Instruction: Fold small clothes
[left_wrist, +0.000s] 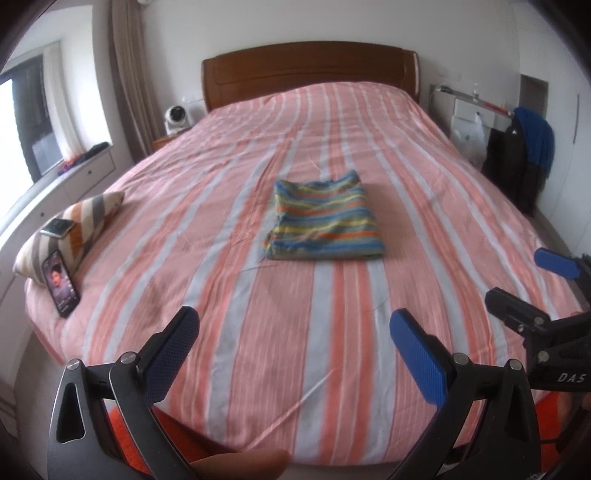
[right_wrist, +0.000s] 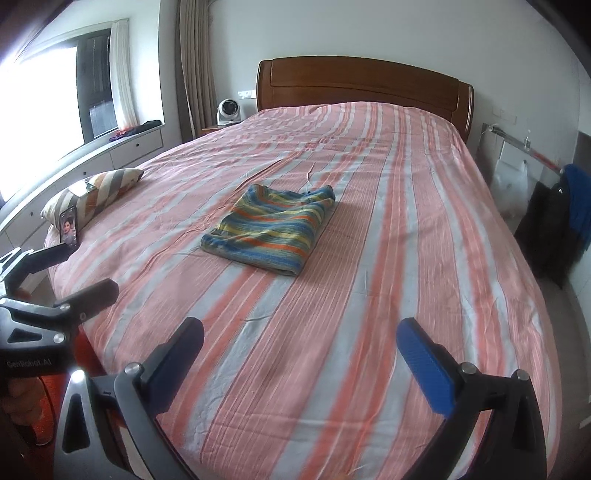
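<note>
A small striped garment (left_wrist: 325, 218) in blue, yellow and orange lies folded into a flat rectangle in the middle of the pink striped bed (left_wrist: 229, 184); it also shows in the right wrist view (right_wrist: 273, 229). My left gripper (left_wrist: 295, 332) is open and empty, held back over the bed's near edge, well short of the garment. My right gripper (right_wrist: 301, 341) is open and empty too, also near the foot of the bed. Each gripper shows at the side of the other's view: the right one (left_wrist: 524, 284), the left one (right_wrist: 59, 273).
A striped cushion (left_wrist: 70, 229) with two phones (left_wrist: 61, 282) lies at the bed's left edge. A wooden headboard (left_wrist: 310, 70) stands at the far end, a small fan (left_wrist: 175, 118) beside it. Dark clothes hang on a rack (left_wrist: 517, 158) at the right.
</note>
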